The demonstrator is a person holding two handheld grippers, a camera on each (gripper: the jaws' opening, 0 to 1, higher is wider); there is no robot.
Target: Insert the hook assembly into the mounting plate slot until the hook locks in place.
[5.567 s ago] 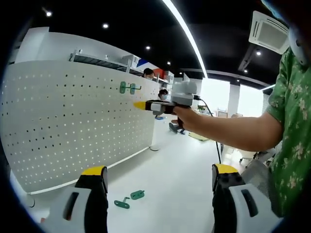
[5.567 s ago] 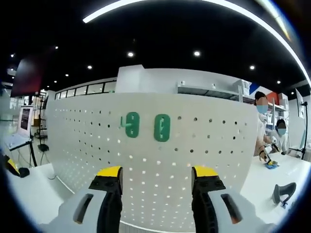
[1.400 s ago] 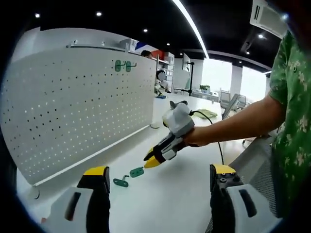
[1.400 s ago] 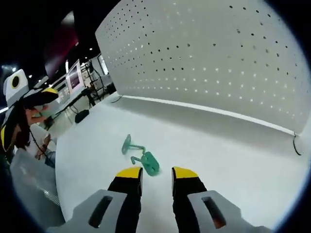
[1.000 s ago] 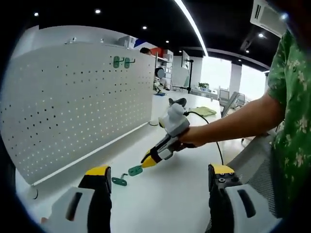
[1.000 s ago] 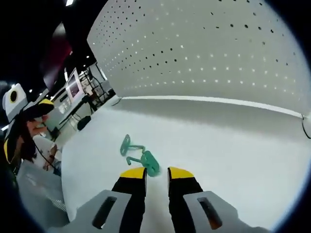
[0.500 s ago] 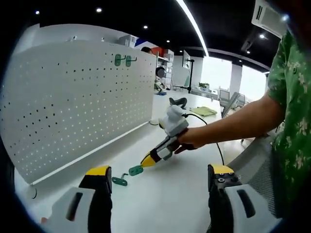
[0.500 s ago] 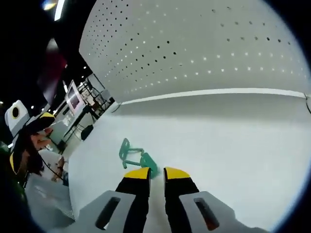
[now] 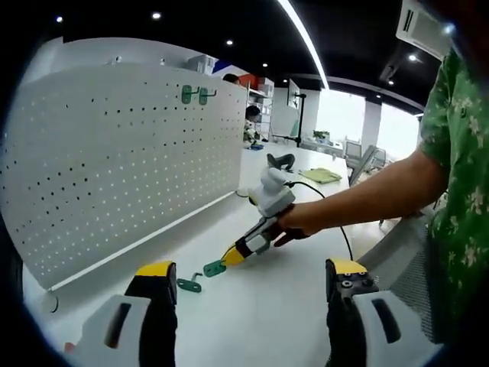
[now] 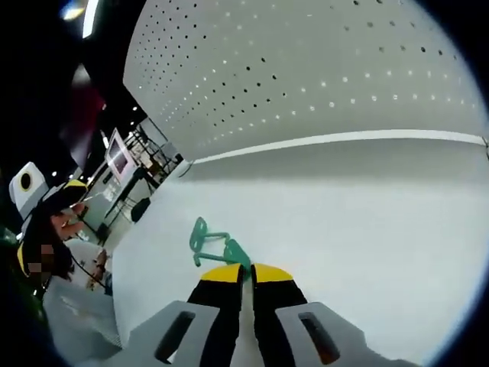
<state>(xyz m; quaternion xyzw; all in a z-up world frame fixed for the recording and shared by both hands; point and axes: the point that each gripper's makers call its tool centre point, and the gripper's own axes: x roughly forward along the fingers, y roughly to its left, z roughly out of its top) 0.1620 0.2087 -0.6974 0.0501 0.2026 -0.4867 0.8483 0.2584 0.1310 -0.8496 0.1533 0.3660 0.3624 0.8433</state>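
Two green hook pieces lie on the white table, each a small oval plate with a bent wire arm; the nearer hook piece sits right at the tips of the right gripper, the farther hook piece just beyond it and to its left; in the left gripper view the same pair reads as the nearer at the yellow tips of the right gripper and the farther beside it; right jaws nearly together with only a thin gap, plate edge caught between them, so it appears to grip the nearer piece; left gripper holds nothing, jaws spread wide, well back from the pieces; the pegboard stands upright ahead and left of it, with two green mounted plates near its top edge; versus 0.5 s ago the right jaws have narrowed further and the nearer piece sits deeper between the tips; left gripper view barely shifted; actual contact of the pads on the plate is hidden by the yellow tips; the hook's wire arm is partly covered; detail of the mounted plates is too small to make out.
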